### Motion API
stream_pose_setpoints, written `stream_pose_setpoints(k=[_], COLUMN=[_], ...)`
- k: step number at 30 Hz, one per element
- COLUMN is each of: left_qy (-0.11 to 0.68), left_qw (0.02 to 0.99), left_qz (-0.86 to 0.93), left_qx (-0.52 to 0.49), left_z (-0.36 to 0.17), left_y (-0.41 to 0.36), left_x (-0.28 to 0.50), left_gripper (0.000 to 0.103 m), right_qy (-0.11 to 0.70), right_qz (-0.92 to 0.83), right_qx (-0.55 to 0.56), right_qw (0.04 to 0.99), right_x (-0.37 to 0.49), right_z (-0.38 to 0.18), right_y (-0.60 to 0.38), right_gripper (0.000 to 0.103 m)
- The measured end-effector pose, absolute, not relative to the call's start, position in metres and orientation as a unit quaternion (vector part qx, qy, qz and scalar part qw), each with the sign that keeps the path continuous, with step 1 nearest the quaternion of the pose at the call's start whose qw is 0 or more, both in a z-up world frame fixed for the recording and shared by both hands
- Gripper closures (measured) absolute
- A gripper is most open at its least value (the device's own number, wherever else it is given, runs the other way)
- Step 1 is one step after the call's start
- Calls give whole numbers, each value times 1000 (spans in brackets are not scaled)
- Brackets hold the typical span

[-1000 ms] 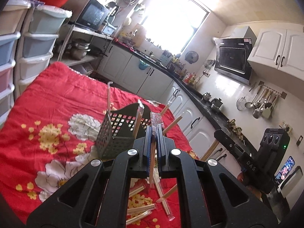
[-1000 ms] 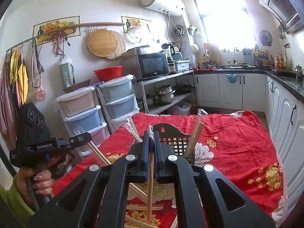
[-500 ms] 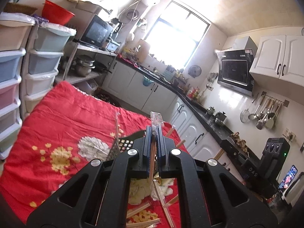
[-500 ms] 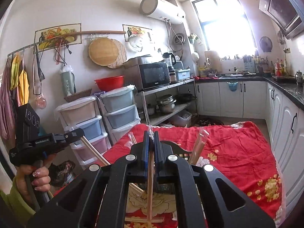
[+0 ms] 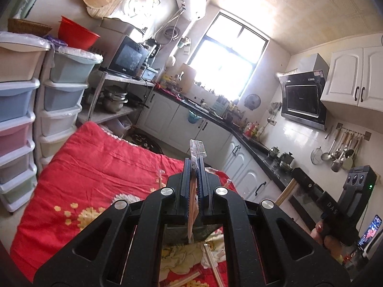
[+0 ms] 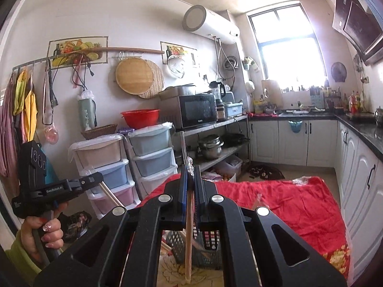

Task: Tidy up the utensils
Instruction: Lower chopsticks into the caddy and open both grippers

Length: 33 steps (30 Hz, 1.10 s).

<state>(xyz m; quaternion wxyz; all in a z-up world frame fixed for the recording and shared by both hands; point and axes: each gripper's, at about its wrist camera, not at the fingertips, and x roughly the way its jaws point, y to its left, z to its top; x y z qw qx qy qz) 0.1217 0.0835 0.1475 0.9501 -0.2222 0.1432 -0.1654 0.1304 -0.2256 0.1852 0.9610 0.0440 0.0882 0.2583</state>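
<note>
The jaws of the left gripper (image 5: 194,167) are clamped on a pair of pale wooden chopsticks in a clear plastic sleeve (image 5: 193,205), whose crimped top stands above the pads while the sticks hang down behind them. The jaws of the right gripper (image 6: 190,174) are likewise pressed shut on a second sleeved pair of pale wooden chopsticks (image 6: 189,234), held almost upright with the lower end hanging free.

Against the frames of a second ago, both grippers are seen from higher up: the dark perforated plastic utensil basket (image 6: 205,251), then plainly ahead of the jaws, is now low in each view and largely hidden behind the gripper bodies. Both held pairs are thus raised above the basket, not yet inside it.

In the right wrist view, a further sleeved pair already leans in the basket. Loose wrapped pairs (image 5: 213,260) lie on the red floral quilt (image 5: 95,167) just in front of the basket.

The lift is judged to clear the basket rim, so that each pair can be lowered into it; several pairs remain to be gathered.
</note>
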Motion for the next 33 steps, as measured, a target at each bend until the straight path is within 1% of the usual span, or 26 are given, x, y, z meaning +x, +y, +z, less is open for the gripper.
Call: stream_pose_setpoints(k=[7,18,25,33], left_qy=[128,102,87,90], left_qw=[955,965,974,974], left_qz=[-156,-140,-120,-119], left_qx=[-218,-198,-170,-174], left_z=[160,174,171,163], left_y=[81,72,60,54], left_x=[126,136,141,151], left_gripper=[101,101,101,100], right_qy=[51,32,16,21], right_qz=[246,242,241,241], right_qx=[39,45,45,57], right_qw=[967,969,969,969], right_x=[137,160,168,180], right_z=[199,209,206,197], right_y=[-222,-223,-220,-219], right_gripper=[98,98,98,98])
